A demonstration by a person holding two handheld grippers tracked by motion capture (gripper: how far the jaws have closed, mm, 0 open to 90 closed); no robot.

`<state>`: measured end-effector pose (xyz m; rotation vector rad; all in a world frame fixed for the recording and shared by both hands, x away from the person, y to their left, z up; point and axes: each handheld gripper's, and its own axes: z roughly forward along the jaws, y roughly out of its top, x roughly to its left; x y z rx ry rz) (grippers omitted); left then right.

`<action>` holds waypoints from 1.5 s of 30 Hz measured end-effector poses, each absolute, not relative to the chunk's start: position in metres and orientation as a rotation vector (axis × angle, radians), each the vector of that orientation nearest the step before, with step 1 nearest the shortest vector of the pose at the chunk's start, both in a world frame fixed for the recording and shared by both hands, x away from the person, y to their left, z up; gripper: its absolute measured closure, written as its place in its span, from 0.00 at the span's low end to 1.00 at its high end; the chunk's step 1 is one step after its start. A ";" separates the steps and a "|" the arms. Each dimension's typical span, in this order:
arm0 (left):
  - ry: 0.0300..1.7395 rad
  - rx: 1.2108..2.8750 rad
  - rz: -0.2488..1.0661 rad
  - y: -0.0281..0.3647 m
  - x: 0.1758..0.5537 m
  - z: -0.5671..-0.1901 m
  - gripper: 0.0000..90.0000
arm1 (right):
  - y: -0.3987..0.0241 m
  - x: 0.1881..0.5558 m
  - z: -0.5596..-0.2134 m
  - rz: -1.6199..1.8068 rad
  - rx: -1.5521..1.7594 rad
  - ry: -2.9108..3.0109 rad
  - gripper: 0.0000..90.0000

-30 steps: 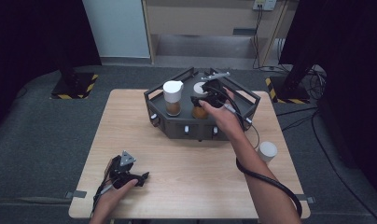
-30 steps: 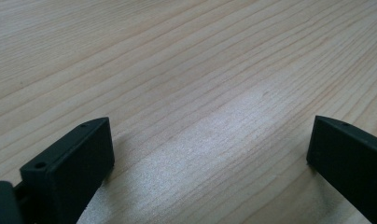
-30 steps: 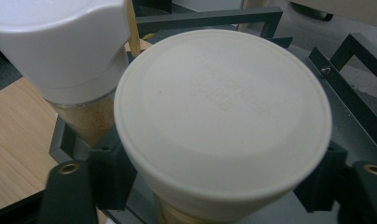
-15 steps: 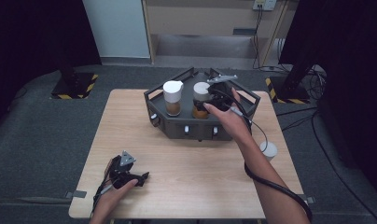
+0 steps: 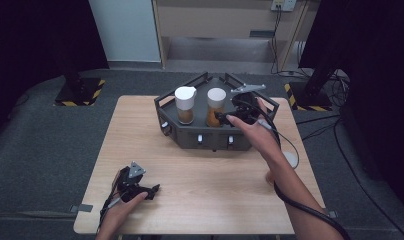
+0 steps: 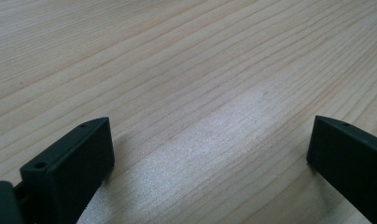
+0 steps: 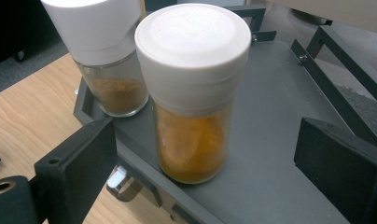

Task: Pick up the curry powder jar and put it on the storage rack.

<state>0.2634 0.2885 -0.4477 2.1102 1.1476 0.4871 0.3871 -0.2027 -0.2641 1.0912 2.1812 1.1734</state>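
A dark grey tray (image 5: 210, 142) stands at the back of the wooden table and bears two white-capped glass jars. One jar holds brown powder (image 5: 185, 105) (image 7: 107, 60), the other orange powder (image 5: 216, 107) (image 7: 193, 93). My right gripper (image 5: 225, 117) (image 7: 210, 156) sits just right of the orange jar. Its jaws have just been opening and stand wide, with the jar upright ahead of them and touching neither pad. My left gripper (image 5: 152, 190) (image 6: 210, 149) rests low over the bare table (image 6: 177, 70) near the front left, open and holding nothing.
A small white round object (image 5: 291, 159) lies on the table near its right edge, partly behind my right forearm. The tray has raised rails (image 7: 336, 60) around its rim. Bare wood stretches between the tray and the table's front edge.
The right gripper has drawn back to the right, away from the orange jar, and its jaws have spread apart. The jar stays standing in the tray. The left gripper has kept still.
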 end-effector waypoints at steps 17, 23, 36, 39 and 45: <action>1.147 2.111 0.488 0.288 0.263 -0.448 0.00 | -0.226 0.363 -0.260 1.180 1.068 2.195 0.06; 1.147 2.112 0.488 0.288 0.263 -0.448 0.00 | -0.235 0.353 -0.259 1.182 1.067 2.204 0.06; 1.148 2.111 0.488 0.288 0.263 -0.448 0.00 | -0.258 0.334 -0.262 1.184 1.077 2.200 0.05; 1.147 2.111 0.488 0.288 0.263 -0.448 0.00 | -0.264 0.331 -0.264 1.185 1.082 2.195 0.05; 1.147 2.112 0.488 0.288 0.263 -0.448 0.00 | -0.274 0.325 -0.267 1.182 1.090 2.189 0.04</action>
